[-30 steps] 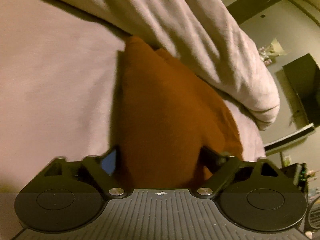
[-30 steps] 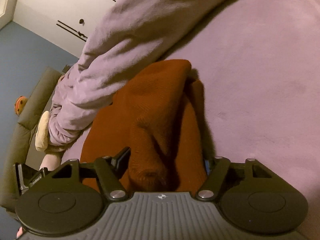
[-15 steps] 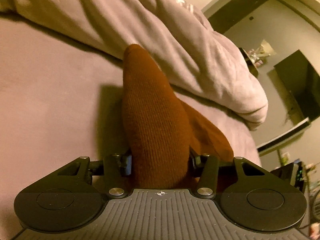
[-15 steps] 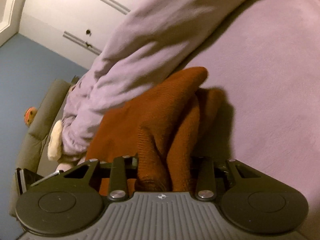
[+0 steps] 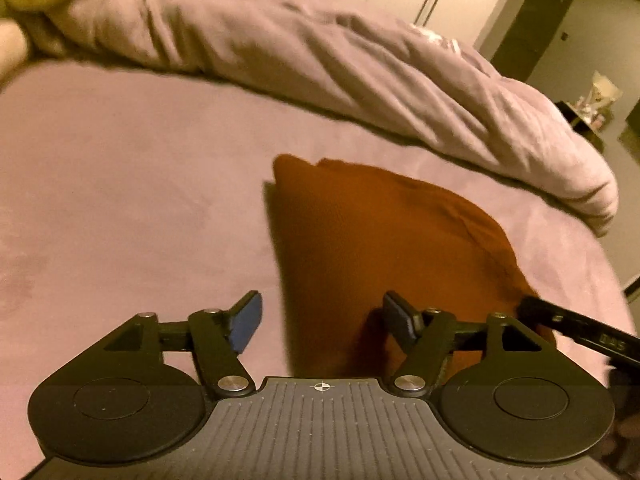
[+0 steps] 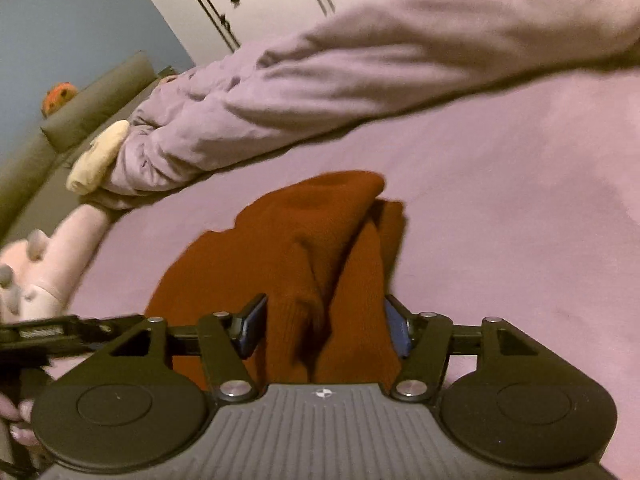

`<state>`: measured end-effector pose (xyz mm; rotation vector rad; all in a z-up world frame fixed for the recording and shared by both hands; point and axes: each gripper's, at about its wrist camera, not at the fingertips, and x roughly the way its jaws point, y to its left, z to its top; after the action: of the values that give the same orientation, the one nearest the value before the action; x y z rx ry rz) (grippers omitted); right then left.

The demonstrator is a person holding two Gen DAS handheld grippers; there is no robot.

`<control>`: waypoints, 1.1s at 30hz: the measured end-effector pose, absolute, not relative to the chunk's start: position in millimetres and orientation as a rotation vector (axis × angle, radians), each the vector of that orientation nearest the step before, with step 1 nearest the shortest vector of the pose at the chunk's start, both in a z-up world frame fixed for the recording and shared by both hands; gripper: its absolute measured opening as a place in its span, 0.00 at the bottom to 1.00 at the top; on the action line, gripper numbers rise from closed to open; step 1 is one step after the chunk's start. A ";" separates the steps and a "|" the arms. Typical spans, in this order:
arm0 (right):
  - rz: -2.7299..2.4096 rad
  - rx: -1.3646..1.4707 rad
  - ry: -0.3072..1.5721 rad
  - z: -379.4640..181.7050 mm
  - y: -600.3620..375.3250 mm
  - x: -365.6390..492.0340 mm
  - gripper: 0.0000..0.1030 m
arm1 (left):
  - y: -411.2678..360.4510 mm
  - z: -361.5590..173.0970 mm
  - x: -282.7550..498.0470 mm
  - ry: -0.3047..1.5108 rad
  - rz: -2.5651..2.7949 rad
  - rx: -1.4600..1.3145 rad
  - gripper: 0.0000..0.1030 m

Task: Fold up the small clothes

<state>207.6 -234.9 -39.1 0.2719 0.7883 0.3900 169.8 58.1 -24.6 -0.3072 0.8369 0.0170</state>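
Observation:
A rust-brown knitted garment lies folded on the pale purple bed sheet. My left gripper is open just above its near left edge, fingers apart and holding nothing. In the right wrist view the same garment shows bunched folds between the fingers of my right gripper, which is open around the cloth and not pinching it. The right gripper's finger shows at the garment's right edge in the left wrist view.
A rolled lilac duvet lies along the far side of the bed, also in the right wrist view. Plush toys and a cream pillow sit at the bed's left end. Wardrobe doors stand behind.
Both grippers opened and let go of the brown garment, which dropped flat onto the sheet. Both pulled back and up from it.

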 end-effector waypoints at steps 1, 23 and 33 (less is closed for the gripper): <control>0.366 0.220 0.757 -34.0 -232.7 195.5 0.61 | 53.3 -25.0 167.2 0.838 0.011 -0.293 0.79; 0.154 -0.127 0.888 -54.8 -207.3 131.3 0.80 | 11.3 -24.5 107.1 0.913 0.211 -0.132 1.00; 0.239 -0.044 0.997 -32.6 -205.7 66.6 0.96 | -1.8 -3.2 76.4 0.928 0.218 -0.075 1.00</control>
<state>66.6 -205.7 -32.6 -0.0437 0.9974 0.2393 76.4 -1.8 -3.2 -0.0747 0.9275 0.2180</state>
